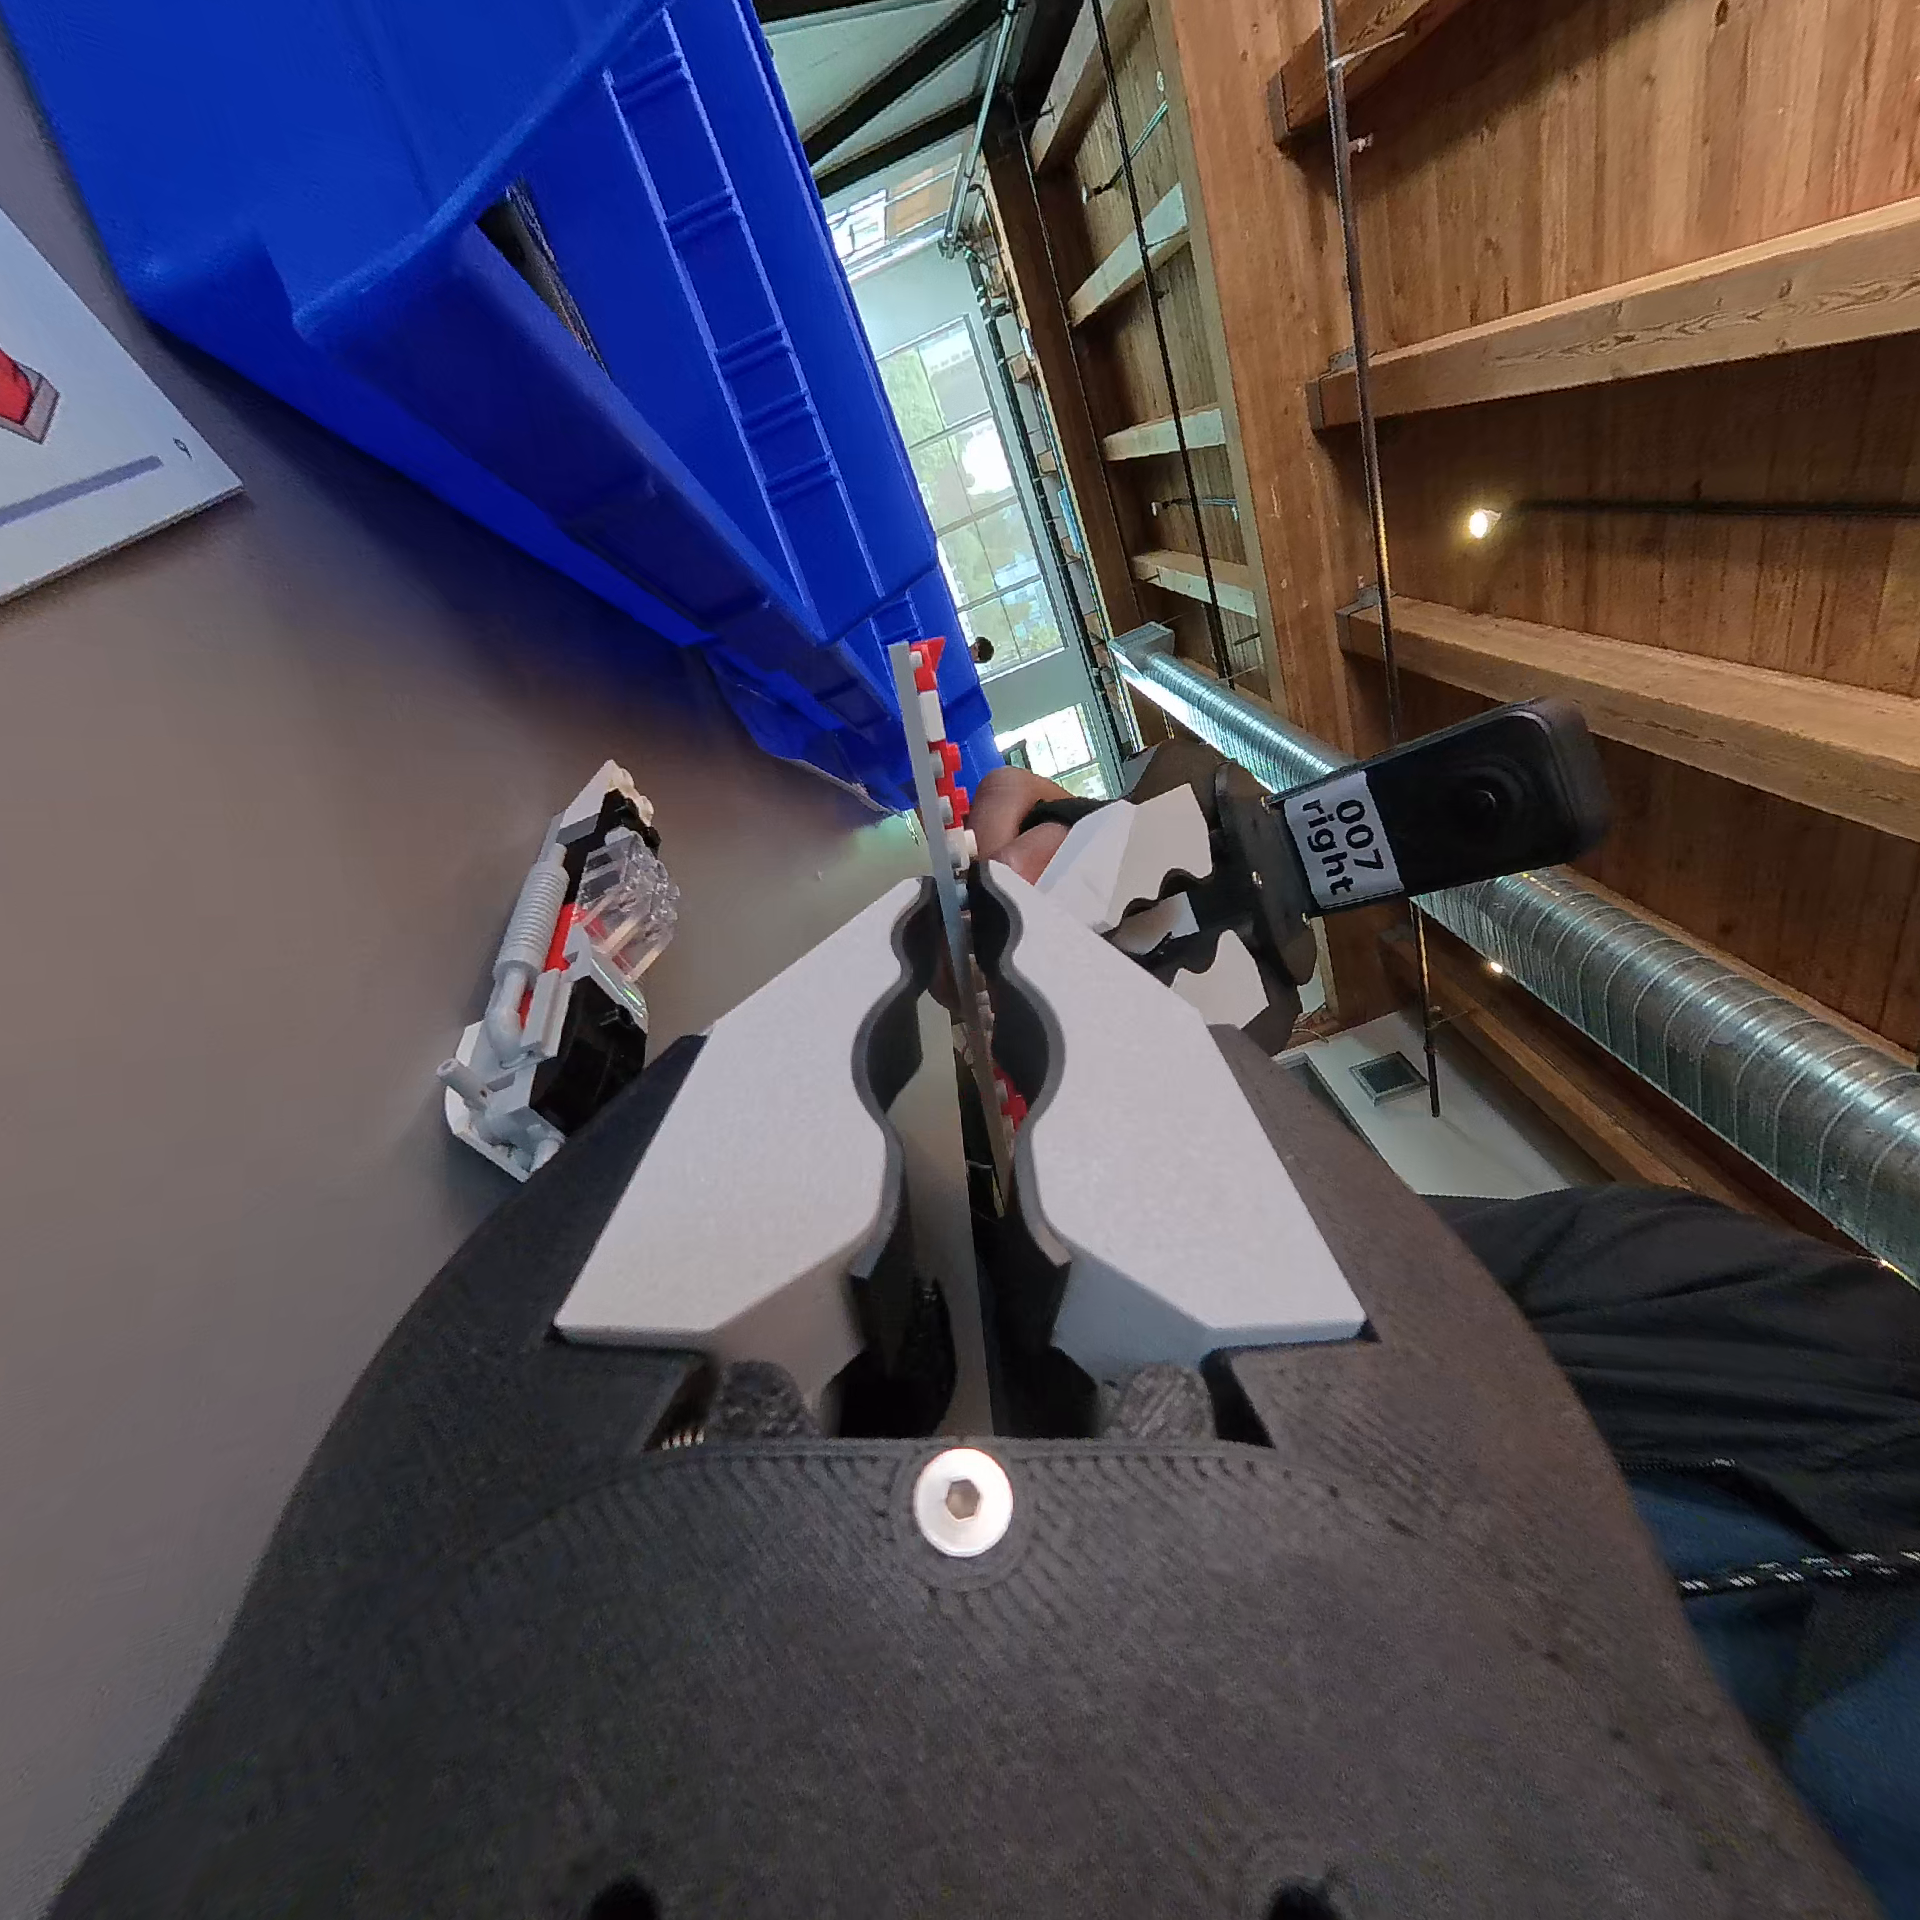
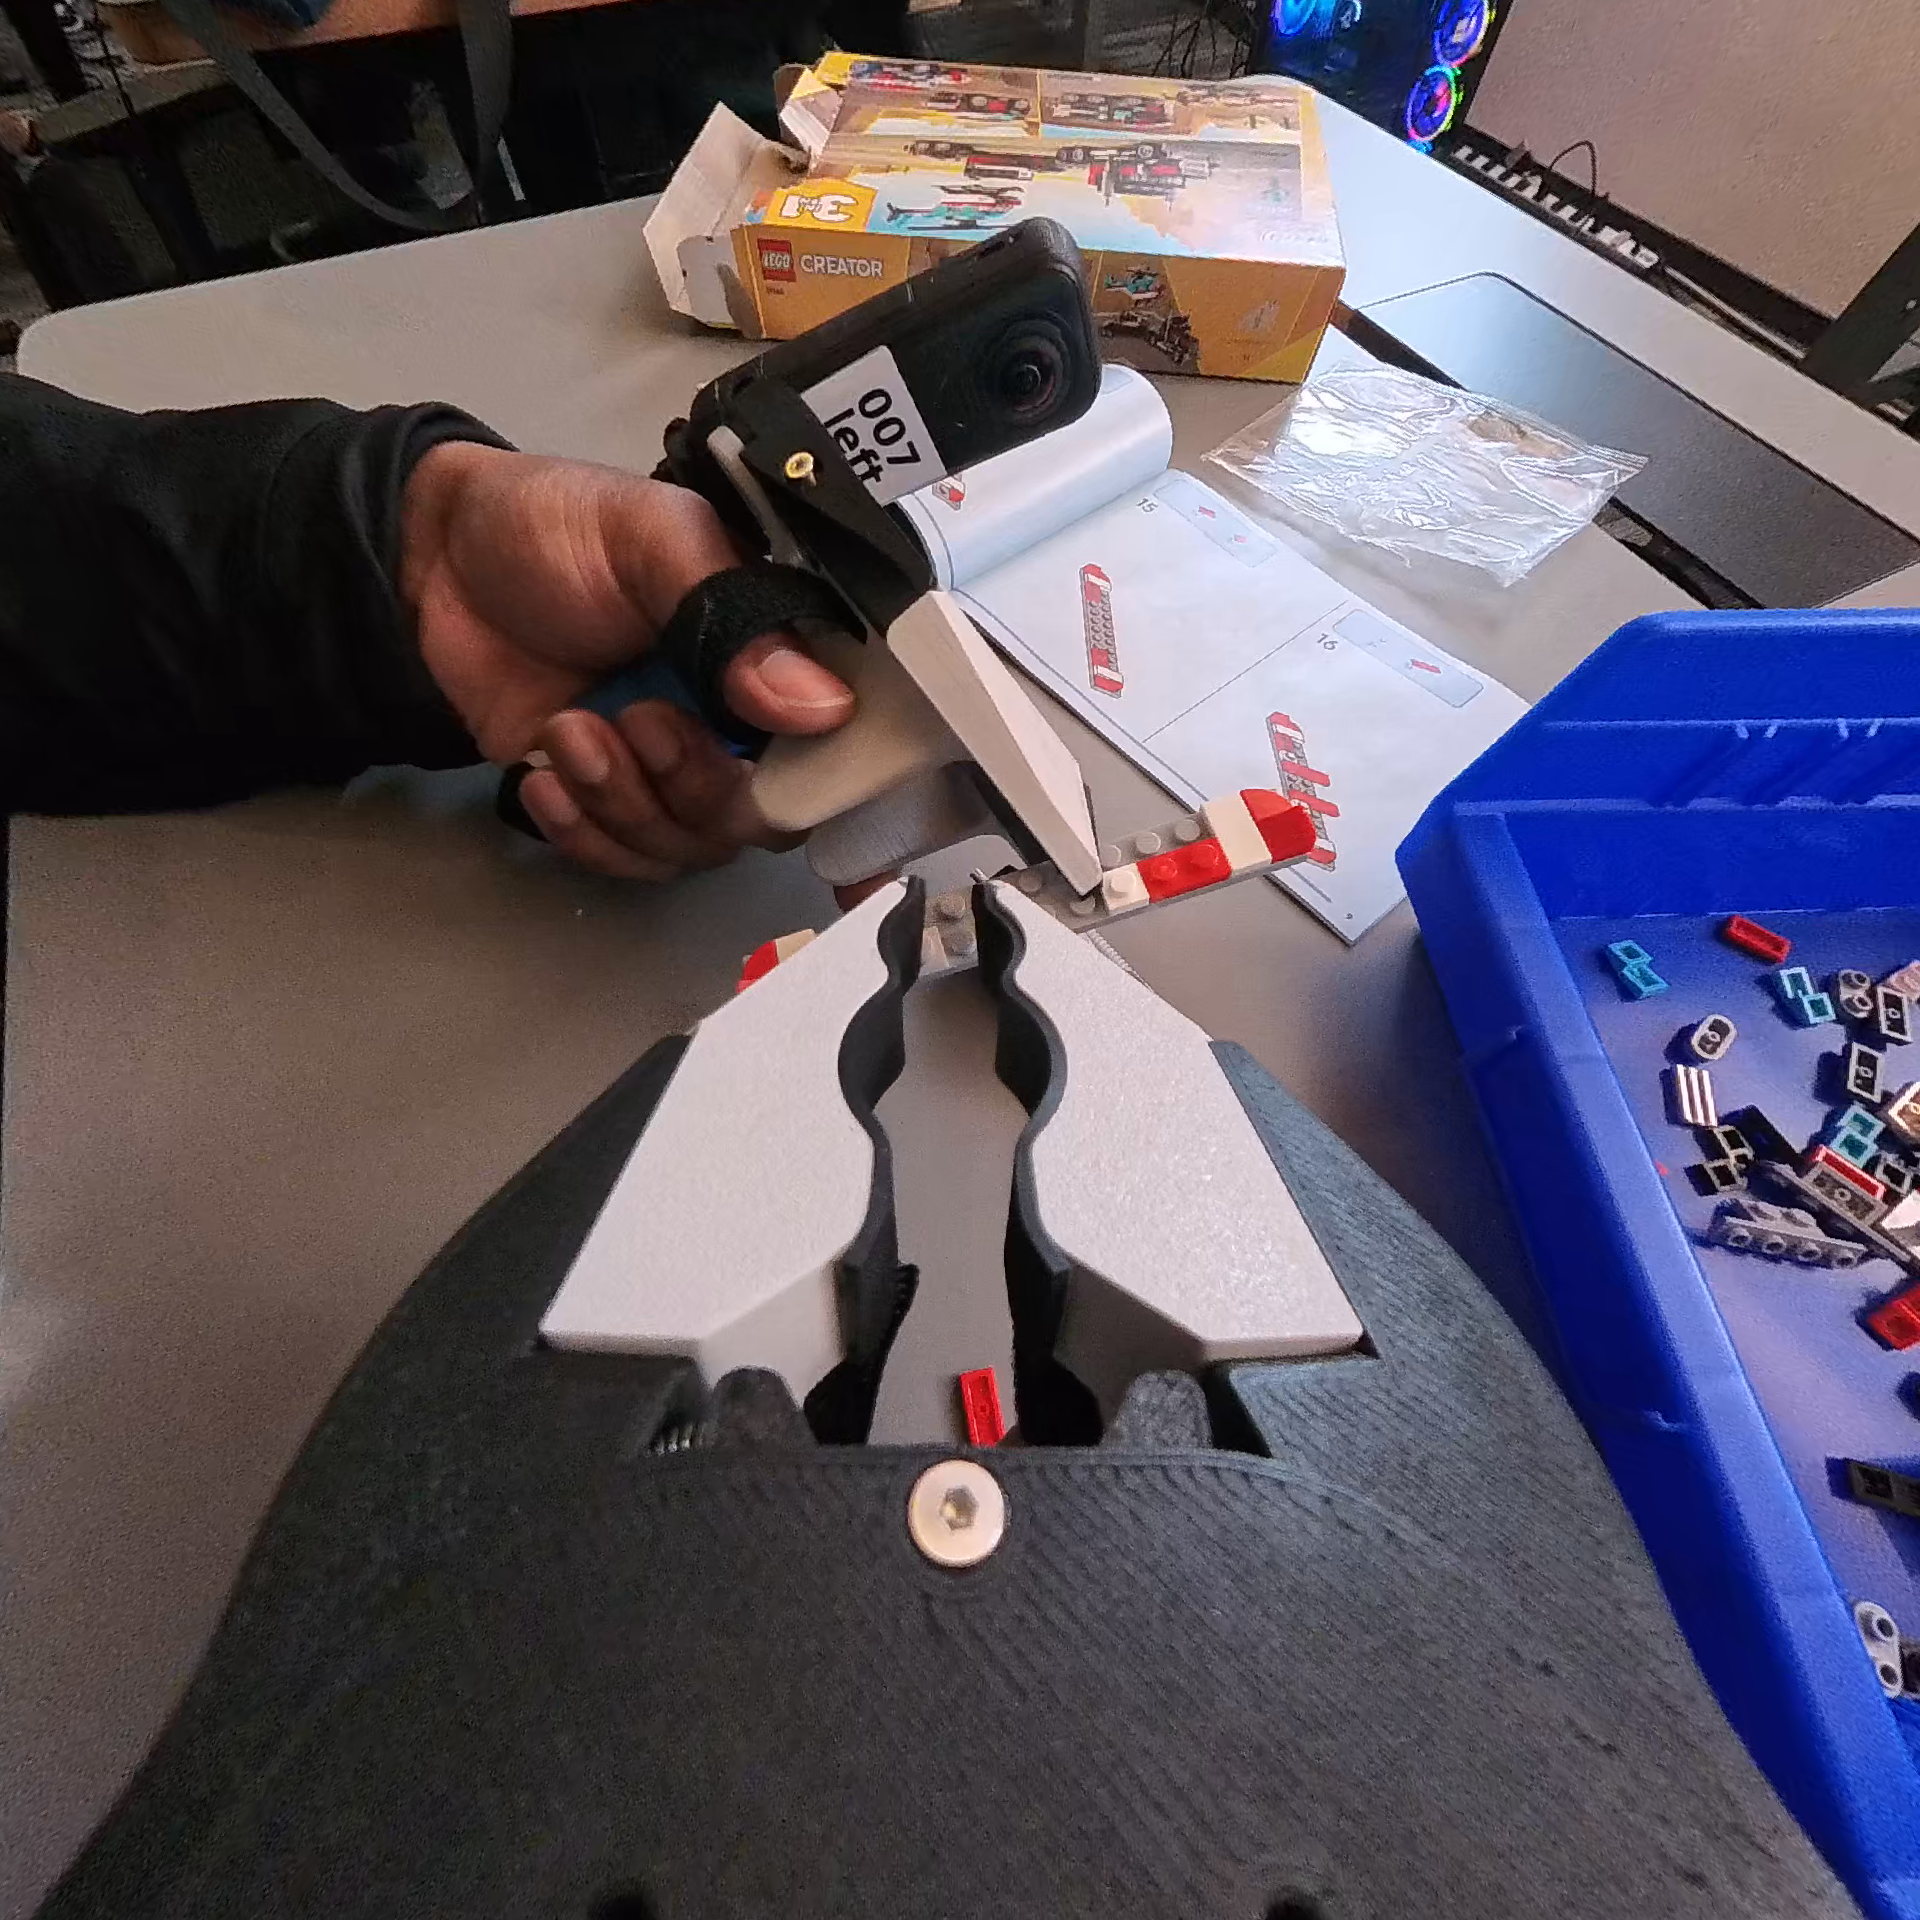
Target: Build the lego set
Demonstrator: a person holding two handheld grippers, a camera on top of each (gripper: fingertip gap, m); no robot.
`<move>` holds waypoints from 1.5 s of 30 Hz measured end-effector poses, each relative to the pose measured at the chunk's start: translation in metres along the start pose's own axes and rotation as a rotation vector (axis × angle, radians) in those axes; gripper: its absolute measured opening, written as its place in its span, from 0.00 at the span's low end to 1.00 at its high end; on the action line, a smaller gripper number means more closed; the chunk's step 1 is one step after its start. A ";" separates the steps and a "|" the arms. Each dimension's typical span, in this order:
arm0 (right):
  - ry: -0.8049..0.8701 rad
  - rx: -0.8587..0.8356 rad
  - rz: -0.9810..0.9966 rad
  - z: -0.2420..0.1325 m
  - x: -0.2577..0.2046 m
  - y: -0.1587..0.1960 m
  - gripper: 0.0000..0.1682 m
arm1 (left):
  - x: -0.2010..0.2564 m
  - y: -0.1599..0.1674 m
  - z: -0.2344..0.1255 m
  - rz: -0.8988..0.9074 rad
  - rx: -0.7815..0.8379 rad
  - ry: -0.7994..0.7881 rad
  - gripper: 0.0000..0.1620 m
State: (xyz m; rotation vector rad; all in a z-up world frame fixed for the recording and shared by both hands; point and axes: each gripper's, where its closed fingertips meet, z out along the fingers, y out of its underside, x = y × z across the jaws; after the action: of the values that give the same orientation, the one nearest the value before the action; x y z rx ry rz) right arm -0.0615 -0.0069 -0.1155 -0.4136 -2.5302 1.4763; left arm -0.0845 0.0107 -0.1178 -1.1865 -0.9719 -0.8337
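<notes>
My left gripper point(image 1: 961, 914) is clamped on a long grey plate point(image 2: 1174, 868) studded with red and white bricks, held up off the grey table point(image 2: 312, 1039); in its own view I see the plate only edge-on, so its studs are hard to count there. My right gripper point(image 2: 948, 920) has its fingers narrowed around the plate's near end, though whether the tips actually pinch it I cannot tell — they hide the contact. One small red piece point(image 2: 980, 1405) lies on the table, seen deep between my right fingers. A second, half-built model point(image 1: 566, 971) lies to the left, partly cut off by my left gripper's body. One blue bin point(image 2: 1558, 935) of loose pieces sits on the right, cut off by the frame. Farther off lie one open booklet point(image 2: 1247, 665), one yellow box point(image 2: 1195, 291) and one clear bag point(image 2: 1423, 468).
</notes>
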 end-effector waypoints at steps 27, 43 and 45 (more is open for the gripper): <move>0.001 -0.054 0.140 0.015 -0.040 0.052 0.14 | -0.011 -0.054 -0.050 0.038 0.165 -0.078 0.03; 0.038 -0.218 0.044 0.080 -0.068 0.044 0.20 | -0.009 -0.051 -0.046 0.040 0.158 -0.069 0.03; 0.052 -0.252 0.021 0.082 -0.068 0.048 0.20 | -0.009 -0.051 -0.046 0.040 0.158 -0.070 0.03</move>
State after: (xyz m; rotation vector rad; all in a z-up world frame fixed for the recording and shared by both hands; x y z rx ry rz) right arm -0.0143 -0.0739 -0.1989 -0.5092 -2.6854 1.1391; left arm -0.1269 -0.0441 -0.1125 -1.1011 -1.0481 -0.6748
